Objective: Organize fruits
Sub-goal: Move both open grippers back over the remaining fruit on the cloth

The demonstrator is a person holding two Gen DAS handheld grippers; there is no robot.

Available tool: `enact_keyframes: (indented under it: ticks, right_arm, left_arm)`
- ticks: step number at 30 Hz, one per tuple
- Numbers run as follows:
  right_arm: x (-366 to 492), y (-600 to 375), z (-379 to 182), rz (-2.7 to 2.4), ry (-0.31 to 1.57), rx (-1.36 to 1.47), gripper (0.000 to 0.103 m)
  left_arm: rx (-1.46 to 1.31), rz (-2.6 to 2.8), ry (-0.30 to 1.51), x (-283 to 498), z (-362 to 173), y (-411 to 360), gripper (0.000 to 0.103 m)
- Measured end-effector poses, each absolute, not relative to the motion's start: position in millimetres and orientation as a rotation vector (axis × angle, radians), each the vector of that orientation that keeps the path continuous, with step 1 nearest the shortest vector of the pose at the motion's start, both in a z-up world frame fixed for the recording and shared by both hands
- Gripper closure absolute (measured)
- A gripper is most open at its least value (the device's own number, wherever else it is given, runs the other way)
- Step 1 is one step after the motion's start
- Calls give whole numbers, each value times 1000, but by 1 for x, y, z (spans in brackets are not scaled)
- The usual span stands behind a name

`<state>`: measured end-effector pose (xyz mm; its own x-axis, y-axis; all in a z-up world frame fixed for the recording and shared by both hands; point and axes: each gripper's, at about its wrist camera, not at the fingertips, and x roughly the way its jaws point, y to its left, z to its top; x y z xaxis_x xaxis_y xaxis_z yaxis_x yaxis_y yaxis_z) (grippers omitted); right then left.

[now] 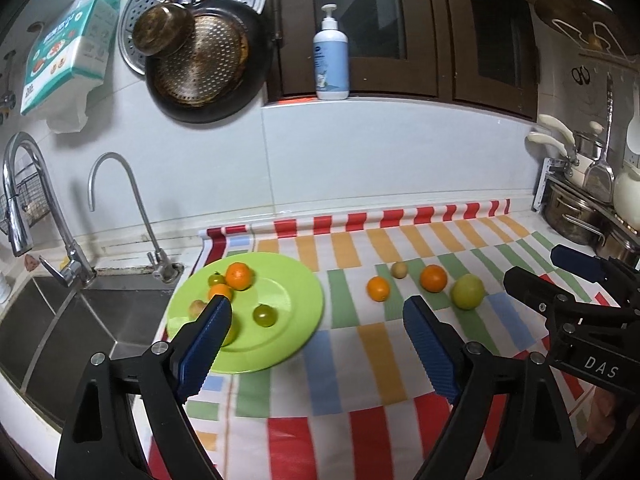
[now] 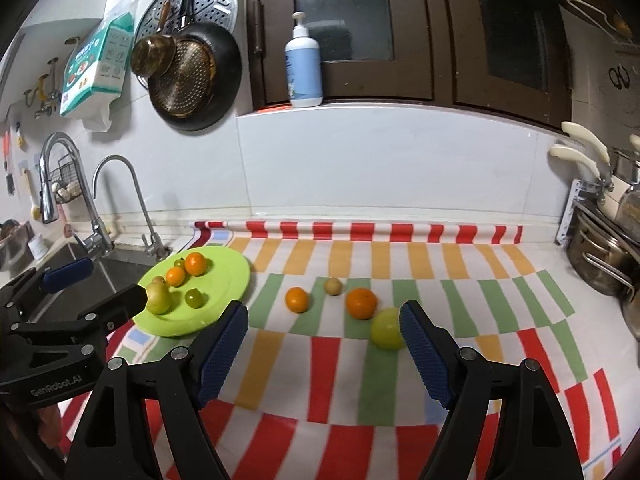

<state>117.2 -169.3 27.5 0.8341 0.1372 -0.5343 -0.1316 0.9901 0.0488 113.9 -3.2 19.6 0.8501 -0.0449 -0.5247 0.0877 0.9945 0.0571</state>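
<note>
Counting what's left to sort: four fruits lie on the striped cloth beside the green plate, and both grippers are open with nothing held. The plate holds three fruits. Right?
Not quite: in the right wrist view the green plate holds six fruits, not three. The rest stands.

Green plate (image 2: 224,280), far left on the striped cloth, holds two oranges, two small green fruits, a brown fruit and a pale pear. Right of it, loose: small orange (image 2: 297,299), brown fruit (image 2: 332,286), large orange (image 2: 361,303), green apple (image 2: 385,334).
</note>
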Motion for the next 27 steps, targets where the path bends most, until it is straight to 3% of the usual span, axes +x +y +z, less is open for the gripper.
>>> enact_keyframes:
  ticks: [27]
  right_arm:
    - [192, -219, -38, 63, 736, 70, 24]
  left_arm:
    - [159, -192, 685, 217, -44, -55, 15]
